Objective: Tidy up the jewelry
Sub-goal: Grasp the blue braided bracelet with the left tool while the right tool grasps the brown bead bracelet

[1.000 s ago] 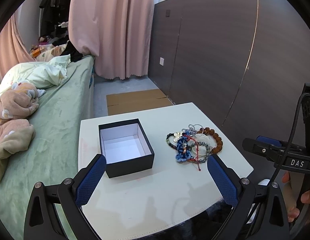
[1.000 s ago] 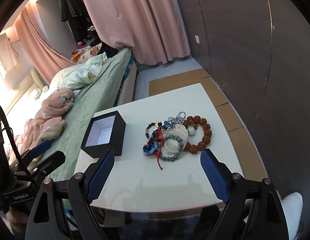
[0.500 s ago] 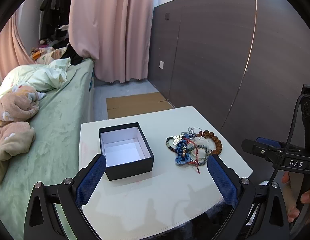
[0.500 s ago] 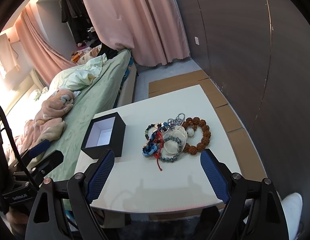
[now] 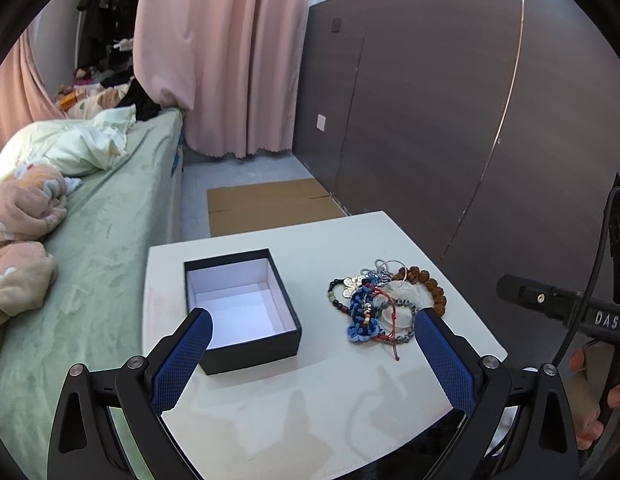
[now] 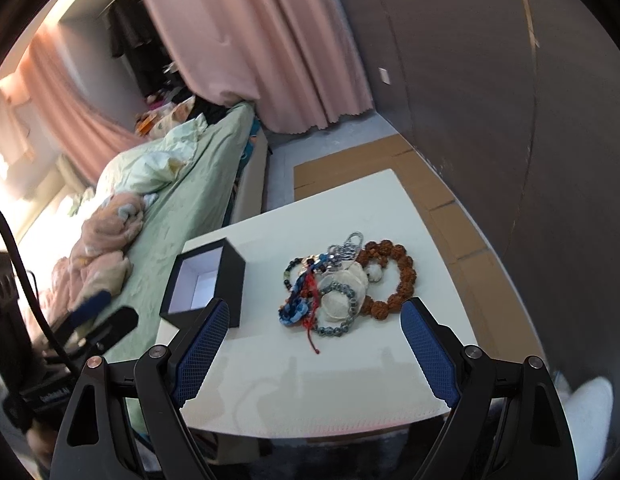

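Observation:
A pile of jewelry lies on the white table: a brown bead bracelet, a blue braided cord, a red string, grey beads and a silver chain. An open black box with a white, empty inside stands left of the pile; it also shows in the right wrist view. My left gripper is open and empty above the table's near edge. My right gripper is open and empty, just in front of the pile.
A bed with green sheet and blankets runs along the table's left side. A dark wall panel stands to the right. Flattened cardboard lies on the floor beyond the table. Pink curtains hang behind.
Both grippers have moved forward toward the table; box and jewelry look larger. The right wrist view has tilted and blurred slightly. Nothing was grasped.

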The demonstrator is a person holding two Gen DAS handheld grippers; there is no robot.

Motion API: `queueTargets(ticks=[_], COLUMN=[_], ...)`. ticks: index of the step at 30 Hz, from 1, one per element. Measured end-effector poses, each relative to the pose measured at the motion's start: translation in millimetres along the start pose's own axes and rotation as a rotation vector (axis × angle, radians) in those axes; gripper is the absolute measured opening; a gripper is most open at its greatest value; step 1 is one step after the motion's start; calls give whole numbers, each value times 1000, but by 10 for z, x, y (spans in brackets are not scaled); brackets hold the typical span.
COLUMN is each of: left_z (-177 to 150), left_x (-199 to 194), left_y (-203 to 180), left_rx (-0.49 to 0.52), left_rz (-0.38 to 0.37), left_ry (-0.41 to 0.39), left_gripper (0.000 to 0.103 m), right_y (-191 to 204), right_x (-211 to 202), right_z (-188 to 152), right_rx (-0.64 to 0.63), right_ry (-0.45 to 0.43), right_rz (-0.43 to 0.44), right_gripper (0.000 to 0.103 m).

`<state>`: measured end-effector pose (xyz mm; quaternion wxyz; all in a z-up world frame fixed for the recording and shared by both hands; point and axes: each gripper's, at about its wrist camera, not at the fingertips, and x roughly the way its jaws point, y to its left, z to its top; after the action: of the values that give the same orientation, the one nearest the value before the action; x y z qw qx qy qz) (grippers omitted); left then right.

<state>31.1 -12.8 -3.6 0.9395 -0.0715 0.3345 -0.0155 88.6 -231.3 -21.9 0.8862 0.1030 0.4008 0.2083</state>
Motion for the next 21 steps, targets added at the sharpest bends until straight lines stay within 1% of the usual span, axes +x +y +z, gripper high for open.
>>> queueTargets(ticks=[2,3,8,11,14,17,21], left_z=[27,41,92,105,101,77,36], left_x=[70,100,327,465,611,795,1024], left_y=[-3,-6,-65,-131,-210,-291,-391], left_rx=[-8,-10,-20,-16,2,25,61], left_rz=[-9,-15,-50,-69,-79,-92,-98], left_ry=[7,9,48,70,101,147,202], left_gripper=[100,95,82,77,69,60,56], right_y=[-105,-147,-321,-452,-572,-683,-765], right_x=[26,32,62,112,156,198,242], right_z=[46,66,159,185,200,212,250], right_rx=[49,69,132,186,232,278,316], right_ry=[3,1,-19,-15,-9,-5,-6], right_rz=[-2,-4,-34,-35,-55,-53,-50], right_gripper=[88,88,88,88,88,87,87])
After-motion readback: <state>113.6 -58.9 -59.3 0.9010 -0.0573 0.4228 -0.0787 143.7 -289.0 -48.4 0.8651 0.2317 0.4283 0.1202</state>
